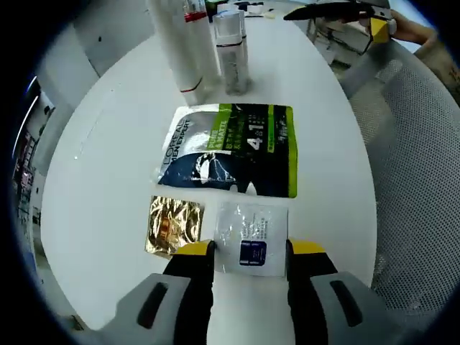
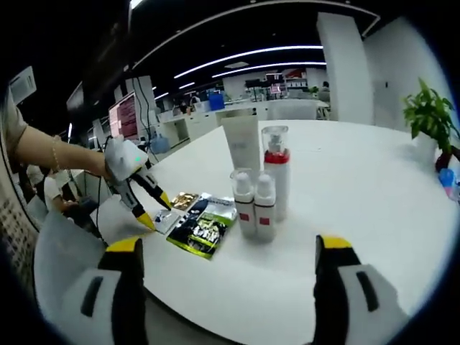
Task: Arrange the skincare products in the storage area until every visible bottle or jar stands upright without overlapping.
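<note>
Left gripper (image 1: 251, 248) lowered to the round white tabletop (image 1: 115, 144), yellow-tipped fingers (image 1: 195, 249) spread wide on either side of a small clear sachet with a dark blue label (image 1: 249, 241); sachet flat on the surface between the tips, not pinched. Just beside it on the left, a crinkled gold foil sachet (image 1: 172, 226), also flat. Beyond both, a larger silver, black and green face-mask packet (image 1: 231, 149), lying flat, its printing partly legible but small text unreadable. Farther back, a tall white tube with a red band (image 1: 180, 50) and a clear-capped white bottle (image 1: 231, 50), upright, tops cut off at the edge of the left gripper view. Grey mesh chair back (image 1: 413, 180) off the tabletop's far side.

In the right gripper view, right gripper (image 2: 228, 248) held above the near rim of the tabletop (image 2: 359, 187), fingers (image 2: 123, 246) wide apart and holding nothing. Ahead, well apart from those fingers, two small white bottles with red labels (image 2: 254, 208) standing side by side, touching or nearly so, with a taller white bottle with a red collar and clear cap (image 2: 277, 176) just behind and a tall white tube (image 2: 242, 147) behind that. Left of the bottles, the green and black packet (image 2: 203, 228) flat, with the sachets at its far end under the left gripper (image 2: 154, 210), held by a bare forearm (image 2: 43, 151). Sachet details too small to make out there. Potted green plant (image 2: 430, 115) at the right edge; office desks and monitors blurred behind.
</note>
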Motion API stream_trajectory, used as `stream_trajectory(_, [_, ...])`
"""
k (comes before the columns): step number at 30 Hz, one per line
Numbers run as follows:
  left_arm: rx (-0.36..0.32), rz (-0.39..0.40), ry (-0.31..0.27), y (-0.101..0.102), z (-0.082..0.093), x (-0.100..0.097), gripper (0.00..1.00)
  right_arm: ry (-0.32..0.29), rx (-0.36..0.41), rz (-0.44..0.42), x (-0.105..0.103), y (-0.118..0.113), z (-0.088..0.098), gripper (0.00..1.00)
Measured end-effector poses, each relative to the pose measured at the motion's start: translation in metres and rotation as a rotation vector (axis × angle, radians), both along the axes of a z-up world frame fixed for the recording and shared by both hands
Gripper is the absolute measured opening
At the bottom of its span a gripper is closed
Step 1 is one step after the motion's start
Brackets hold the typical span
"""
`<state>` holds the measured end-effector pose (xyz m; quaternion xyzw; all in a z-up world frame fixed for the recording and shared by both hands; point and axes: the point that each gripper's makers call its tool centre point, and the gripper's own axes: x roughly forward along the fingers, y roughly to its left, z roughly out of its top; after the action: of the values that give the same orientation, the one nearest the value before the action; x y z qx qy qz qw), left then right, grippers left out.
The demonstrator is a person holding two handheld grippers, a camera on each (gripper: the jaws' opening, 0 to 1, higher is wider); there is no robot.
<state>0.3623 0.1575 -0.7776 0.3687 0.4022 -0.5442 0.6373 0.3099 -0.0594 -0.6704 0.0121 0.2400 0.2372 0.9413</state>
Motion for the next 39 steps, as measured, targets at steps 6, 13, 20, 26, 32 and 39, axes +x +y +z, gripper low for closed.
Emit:
stream_trajectory(6, [0.011,-0.008,0.000,0.002,-0.004,0.002,0.37,0.003,-0.007,0.002,0.000,0.000,-0.001,1.00])
stream_trajectory(13, [0.001,0.016,-0.004,0.000,-0.003,0.002,0.42,0.004,-0.007,0.002,-0.001,0.001,0.000,1.00])
stream_trajectory(20, [-0.051,0.119,-0.059,0.001,0.015,0.005,0.49,0.004,-0.005,0.010,-0.001,0.002,-0.001,1.00])
stream_trajectory(26, [-0.149,0.284,-0.150,0.015,0.051,-0.002,0.61,0.007,0.006,0.012,-0.001,0.002,-0.001,1.00])
stream_trajectory(32, [-0.279,0.489,-0.202,0.039,0.083,-0.026,0.64,0.013,-0.006,0.049,-0.004,0.008,-0.002,1.00])
stream_trajectory(39, [-0.368,0.735,-0.348,0.080,0.105,-0.045,0.78,-0.027,0.032,0.040,-0.002,0.006,0.009,1.00])
